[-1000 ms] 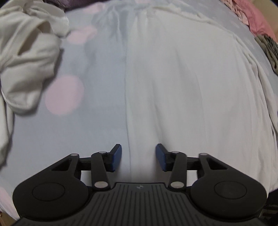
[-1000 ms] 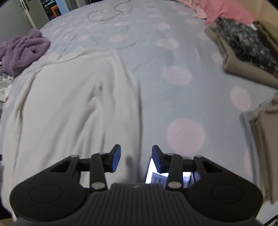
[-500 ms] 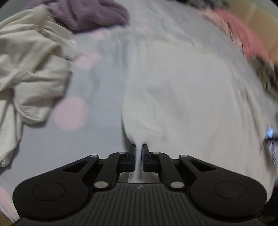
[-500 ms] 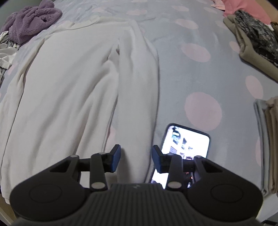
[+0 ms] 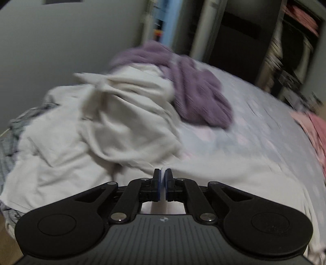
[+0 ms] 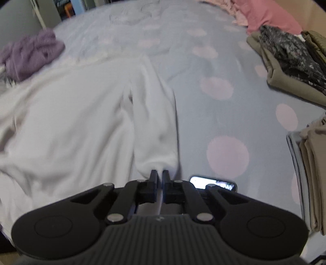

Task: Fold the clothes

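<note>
A white fleece garment (image 6: 81,122) lies spread on the blue bedsheet with pink dots (image 6: 224,102). In the right wrist view its near hem rises into my right gripper (image 6: 160,173), which is shut on the fabric at the garment's right edge. In the left wrist view my left gripper (image 5: 162,172) is shut on another part of the same white garment (image 5: 234,171), whose cloth stretches off to the right. The view there is blurred and tilted up toward the room.
A cream heap of clothes (image 5: 106,122) and a purple fleece item (image 5: 195,91) lie ahead of the left gripper. A lit phone (image 6: 214,183) lies by the right gripper. Folded stacks (image 6: 291,61) and beige folded cloth (image 6: 313,163) sit at right; pink clothes (image 6: 264,16) far back.
The left gripper shut on the white garment's hem and lifted, its view swinging up toward the room. The right gripper, open before, has shut on the hem near the phone.
</note>
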A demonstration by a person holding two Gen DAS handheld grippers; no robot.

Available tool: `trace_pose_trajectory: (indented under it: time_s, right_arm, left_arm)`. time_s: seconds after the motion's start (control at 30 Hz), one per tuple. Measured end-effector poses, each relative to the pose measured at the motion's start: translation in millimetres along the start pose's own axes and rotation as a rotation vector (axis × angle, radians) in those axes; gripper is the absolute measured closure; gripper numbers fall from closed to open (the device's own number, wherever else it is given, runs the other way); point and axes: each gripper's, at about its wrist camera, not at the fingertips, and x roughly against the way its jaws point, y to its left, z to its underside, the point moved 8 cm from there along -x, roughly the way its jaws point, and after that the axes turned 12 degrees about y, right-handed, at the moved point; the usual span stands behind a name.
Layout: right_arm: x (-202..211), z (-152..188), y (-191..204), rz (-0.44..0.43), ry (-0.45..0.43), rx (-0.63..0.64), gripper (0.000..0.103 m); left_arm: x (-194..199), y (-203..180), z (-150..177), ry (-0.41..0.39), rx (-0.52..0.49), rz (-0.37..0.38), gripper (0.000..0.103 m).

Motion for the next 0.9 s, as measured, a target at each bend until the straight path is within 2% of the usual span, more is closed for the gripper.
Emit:
trace_pose_trajectory:
  time_s: [0.13, 0.27, 0.33, 0.4, 0.43, 0.5, 0.7, 0.9]
  right_arm:
    - [19.0, -13.2, 42.1, -0.119, -0.081, 0.078, 0.098]
    - [21.3, -14.5, 104.8, -0.224, -0.092, 0.223, 0.098]
    - [13.1, -10.6, 131.9, -0.232, -0.076, 0.301, 0.095]
    - [4.3, -7.1, 147.5, -0.205, -0.063, 0.363, 0.091]
    - [0.9, -6.8, 150.4, -0.196, -0.06, 0.375, 0.081]
    - [-2.8, -8.0, 144.7, -0.205, -0.057, 0.355, 0.072]
    - [1.9, -6.5, 97.3, -0.176, -0.022, 0.242, 0.071]
    - [-12.1, 38.3, 83.5, -0.135, 0.091, 0.345, 0.069]
  left_arm:
    - [-14.5, 11.7, -5.4, 0.019, 0.026, -0.02, 0.101]
    - [-26.7, 0.3, 6.7, 0.064, -0.003, -0.003, 0.101]
    - [-29.2, -8.6, 12.7, 0.075, -0.038, 0.001, 0.101]
    - [-31.0, -13.1, 17.6, 0.084, -0.06, 0.002, 0.101]
    - [-31.9, -14.0, 19.8, 0.089, -0.066, 0.002, 0.101]
    - [-33.7, -16.0, 24.1, 0.1, -0.078, 0.003, 0.101]
    - [-35.7, -12.4, 28.7, 0.132, -0.054, 0.019, 0.101]
    - [-33.5, -10.7, 29.7, 0.145, -0.035, 0.035, 0.101]
